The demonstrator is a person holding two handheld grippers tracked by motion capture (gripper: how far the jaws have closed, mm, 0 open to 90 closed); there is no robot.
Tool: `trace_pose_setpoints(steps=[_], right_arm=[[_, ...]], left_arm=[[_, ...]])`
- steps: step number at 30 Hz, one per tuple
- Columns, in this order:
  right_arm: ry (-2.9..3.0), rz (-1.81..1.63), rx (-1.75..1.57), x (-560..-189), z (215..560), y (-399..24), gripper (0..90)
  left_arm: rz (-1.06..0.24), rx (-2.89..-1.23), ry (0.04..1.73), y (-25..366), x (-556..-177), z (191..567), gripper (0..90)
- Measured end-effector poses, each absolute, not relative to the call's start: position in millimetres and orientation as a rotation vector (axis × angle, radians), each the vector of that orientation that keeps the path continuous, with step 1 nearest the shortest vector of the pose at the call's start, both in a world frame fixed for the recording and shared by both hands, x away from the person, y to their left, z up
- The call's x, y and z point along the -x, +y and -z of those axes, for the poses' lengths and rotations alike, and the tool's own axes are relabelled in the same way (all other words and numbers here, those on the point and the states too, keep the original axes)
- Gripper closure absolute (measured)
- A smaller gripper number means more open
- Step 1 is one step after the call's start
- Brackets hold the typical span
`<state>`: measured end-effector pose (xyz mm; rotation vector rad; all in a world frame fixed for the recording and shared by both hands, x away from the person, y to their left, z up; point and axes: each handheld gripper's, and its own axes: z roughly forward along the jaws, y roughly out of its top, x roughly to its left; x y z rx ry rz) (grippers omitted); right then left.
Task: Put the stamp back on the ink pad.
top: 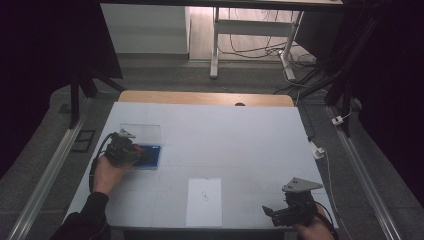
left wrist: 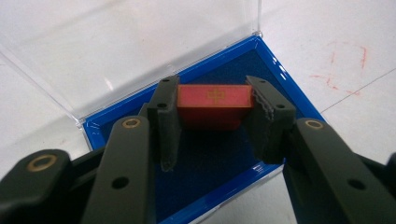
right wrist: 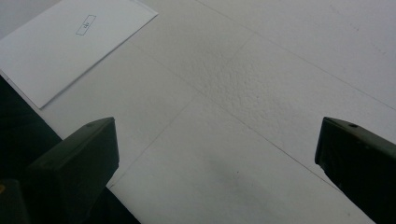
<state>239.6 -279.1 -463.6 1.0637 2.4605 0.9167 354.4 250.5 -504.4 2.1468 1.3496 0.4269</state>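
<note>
My left claw (left wrist: 212,121) is down inside the shallow blue-lined plastic box (left wrist: 275,63), jaws closed on the small red rectangular block w/ a gold cross mark (left wrist: 212,105); both pads sit against its short ends, so I read that as a grip, not just a straddle. The block is a bit toward 12 o'clock of the dark blue felt's middle, and whether it's lifted clear of the felt or just resting on it I can't tell. The box's clear hinged plastic lid (left wrist: 130,42) is swung fully back toward 11 o'clock and lies flat on the white counter (top: 235,135). In the high view the box (top: 152,157) sits at roughly 9 o'clock of the counter w/ my left claw (top: 142,154) over it. My right claw (right wrist: 217,163) hangs idle near the 5 o'clock corner, jaws wide apart, nothing between them, just bare counter below. The white sheet of paper w/ a small printed rectangle (top: 204,201) lies at approx. 6 o'clock, well apart from the box; from the right claw's view it shows at about 10 o'clock (right wrist: 70,44). Progress as I judge it: lid open is done, grasp on the block is made. Left, prob.: lift the block clear of the box rim, carry it across and set it down, I'd guess on that printed rectangle, but that's a guess. Faint red marks (left wrist: 345,65) on the counter by the box, at 2 o'clock.
</note>
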Motion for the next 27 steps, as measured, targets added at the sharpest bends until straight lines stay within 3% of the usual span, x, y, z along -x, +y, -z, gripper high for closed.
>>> trace_pose_setpoints(steps=[3,14,27], right_arm=[[2.460,-0.917,-1.065,-240,464,-279,0.0],[2.458,-0.922,-1.065,-240,463,-280,0.0],[2.453,-0.926,-1.065,-239,463,-280,0.0]], left_arm=[[-0.412,-2.139,1.359,251,-355,505,56.4],[-0.386,-2.051,1.399,254,-352,500,36.8],[-0.397,-2.051,1.371,247,-342,491,8.5]])
